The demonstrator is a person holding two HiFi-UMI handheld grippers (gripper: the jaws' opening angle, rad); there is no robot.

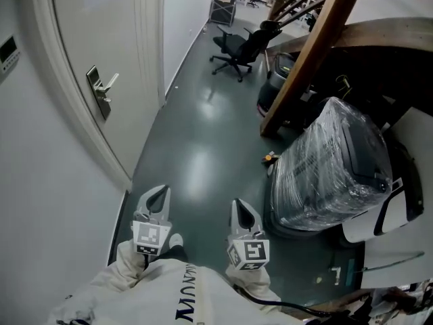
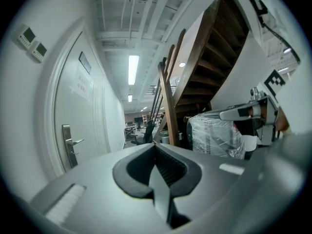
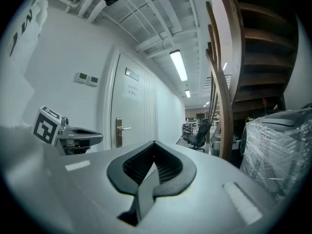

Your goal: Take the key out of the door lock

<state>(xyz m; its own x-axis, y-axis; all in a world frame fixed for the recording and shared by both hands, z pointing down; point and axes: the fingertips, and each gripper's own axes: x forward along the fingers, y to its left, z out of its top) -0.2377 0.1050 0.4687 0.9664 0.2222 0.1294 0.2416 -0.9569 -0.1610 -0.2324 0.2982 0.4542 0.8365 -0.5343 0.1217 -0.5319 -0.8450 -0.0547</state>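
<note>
Presently, both claws were held low over the dark floor [image 1: 196,147], side by side and apart, each pointing toward 12 o'clock in the head view. The left claw [image 1: 162,190] was fully closed. In the left gripper view its jaws met along a single line with nothing between them. The right claw [image 1: 238,206] was likewise closed and empty, its jaws pressed together in the right gripper view. Pale sleeves [image 1: 132,263] showed behind both marker cubes.

The door lock [image 1: 100,91] was a steel plate mounted on a pale, shut door [image 1: 81,32]. It lay at about 11 o'clock from the left claw and well apart from it. Its lever handle [image 1: 111,81] stood roughly level, pointing toward the corridor. The key could not be made out in any view, because the plate appeared too small to show a keyhole or anything in it. Neither claw touched the door.

A black office chair [image 1: 233,46] stood down the corridor at 12 o'clock. A unit wrapped in clear film [image 1: 331,168] sat at about 2 o'clock from the right claw. A wooden stair beam [image 1: 308,53] rose at a slant beyond the wrapped unit. Two small wall controls [image 3: 87,78] were fixed at 9 o'clock from the door frame.
</note>
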